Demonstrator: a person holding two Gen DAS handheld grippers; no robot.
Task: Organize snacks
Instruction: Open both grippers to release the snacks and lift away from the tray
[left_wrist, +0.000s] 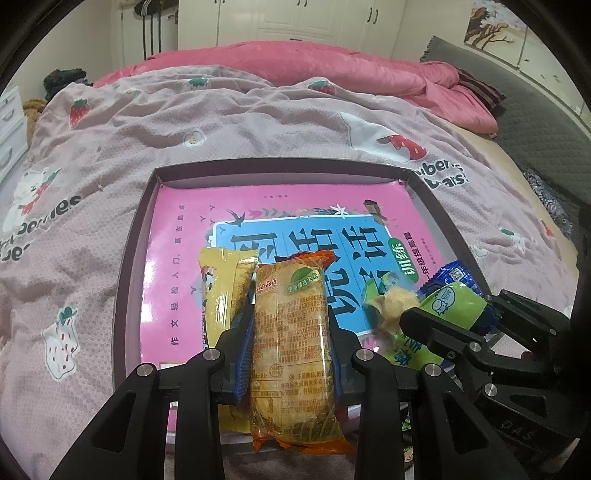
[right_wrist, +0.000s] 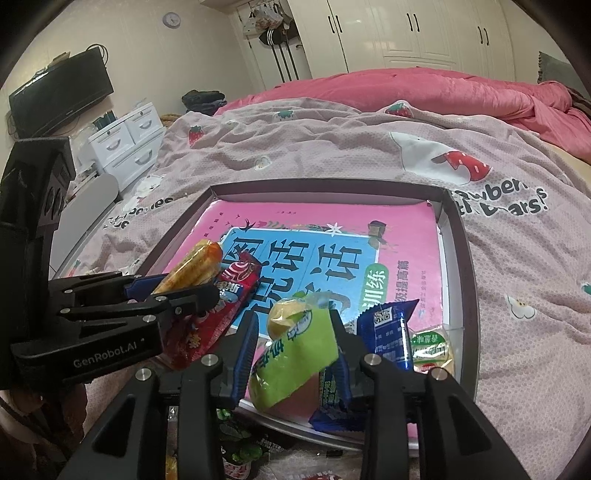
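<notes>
Orange-edged clear-wrapped bread packet (left_wrist: 291, 354) sits clamped in left gripper (left_wrist: 290, 332); right gripper (right_wrist: 293, 347) grips green plastic snack packet (right_wrist: 295, 354) over shallow dark-rimmed box (right_wrist: 469, 295).

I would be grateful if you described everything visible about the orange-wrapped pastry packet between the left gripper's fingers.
The orange-wrapped pastry packet is a long clear plastic wrapper with orange crimped ends, a round green label near its top and small print along it, showing a golden, bread-like snack inside. The left gripper clamps its middle with its fingers on both sides. It lies lengthwise along the fingers above the tray's near edge, beside a yellow packet.
</notes>
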